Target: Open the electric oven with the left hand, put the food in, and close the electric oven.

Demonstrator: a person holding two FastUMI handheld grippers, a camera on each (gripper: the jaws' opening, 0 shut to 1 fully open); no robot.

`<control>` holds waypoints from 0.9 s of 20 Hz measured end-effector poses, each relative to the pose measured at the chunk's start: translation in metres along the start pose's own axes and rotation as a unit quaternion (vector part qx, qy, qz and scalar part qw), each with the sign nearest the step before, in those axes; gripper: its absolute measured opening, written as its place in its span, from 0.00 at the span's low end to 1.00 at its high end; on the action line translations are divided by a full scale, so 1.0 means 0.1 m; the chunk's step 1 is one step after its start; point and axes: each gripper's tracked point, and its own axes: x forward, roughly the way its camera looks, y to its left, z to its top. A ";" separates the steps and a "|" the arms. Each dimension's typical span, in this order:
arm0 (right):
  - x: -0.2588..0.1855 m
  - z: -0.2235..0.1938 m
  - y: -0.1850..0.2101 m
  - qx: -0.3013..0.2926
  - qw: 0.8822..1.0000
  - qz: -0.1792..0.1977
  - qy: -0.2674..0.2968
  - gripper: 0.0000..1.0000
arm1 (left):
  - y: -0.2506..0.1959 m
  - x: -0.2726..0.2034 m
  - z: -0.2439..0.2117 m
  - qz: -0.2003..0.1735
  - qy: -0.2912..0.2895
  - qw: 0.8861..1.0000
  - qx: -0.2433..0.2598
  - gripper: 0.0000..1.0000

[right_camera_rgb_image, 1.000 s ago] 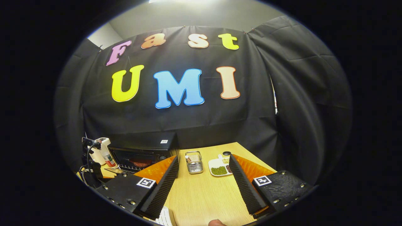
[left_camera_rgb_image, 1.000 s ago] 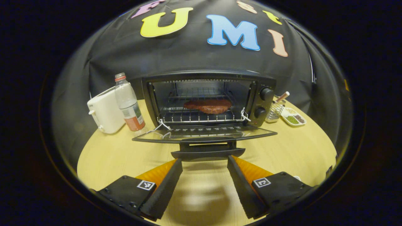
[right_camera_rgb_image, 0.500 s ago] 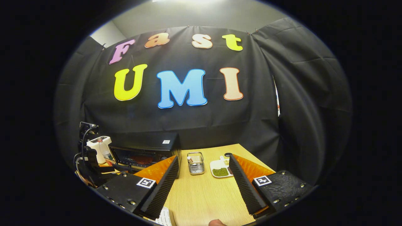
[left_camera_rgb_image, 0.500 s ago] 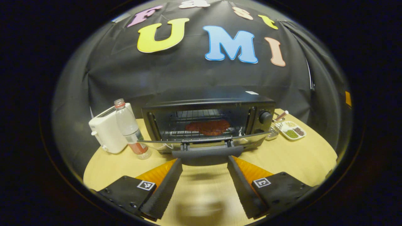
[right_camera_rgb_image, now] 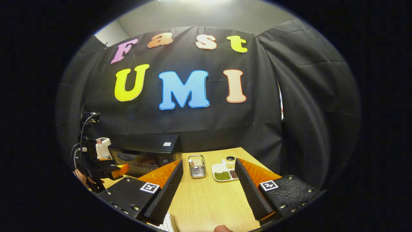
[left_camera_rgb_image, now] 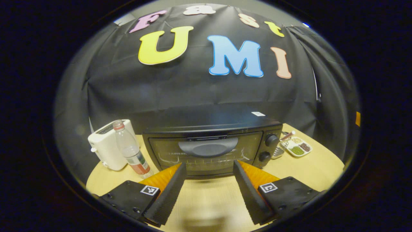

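In the left gripper view, the left gripper [left_camera_rgb_image: 209, 190] is held with its jaws spread wide and nothing between them. Straight ahead of the jaws, just beyond the fingertips, the black electric oven [left_camera_rgb_image: 209, 141] is seen standing on the wooden table [left_camera_rgb_image: 309, 164]. Its glass door [left_camera_rgb_image: 206, 154] is shut and upright, and the door handle [left_camera_rgb_image: 208, 149] lies centred above the gap between the two fingers, apart from them. The food cannot be made out through the glass. Two control knobs [left_camera_rgb_image: 267, 148] are placed on the oven's front, beyond the right finger. To the left of the jaws, a clear plastic bottle [left_camera_rgb_image: 130, 149] is stood upright just in front of a white toaster [left_camera_rgb_image: 106, 148]. To the right, past the oven, a small wire basket [left_camera_rgb_image: 280, 148] and a white divided dish [left_camera_rgb_image: 297, 148] of beans and grains are seen.

In the right gripper view, the right gripper [right_camera_rgb_image: 209, 190] is likewise held wide apart and empty above the table [right_camera_rgb_image: 209, 199]. Ahead of its jaws, between the fingers, the wire basket [right_camera_rgb_image: 197, 166] and the divided dish [right_camera_rgb_image: 223, 170] are seen side by side. The oven [right_camera_rgb_image: 145, 154] is found beyond the left finger, and farther left the other gripper [right_camera_rgb_image: 103, 167] is seen in front of it.
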 end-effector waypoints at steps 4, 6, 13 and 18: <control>-0.06 0.09 0.06 0.003 1.000 0.016 -0.010 0.98 | -0.12 -0.32 0.39 -0.006 -0.039 0.999 -0.013 1.00; -0.13 0.18 0.08 0.001 0.999 0.031 -0.025 0.98 | -0.16 -0.55 0.62 -0.002 -0.066 0.998 -0.012 0.91; -0.43 0.37 0.00 -0.027 0.994 0.093 -0.048 0.97 | -0.29 -1.66 1.14 0.042 -0.146 0.988 0.005 0.99; -0.66 0.51 -0.03 -0.052 0.989 0.117 -0.071 0.98 | -0.27 -2.33 1.19 0.088 -0.164 0.983 -0.010 0.98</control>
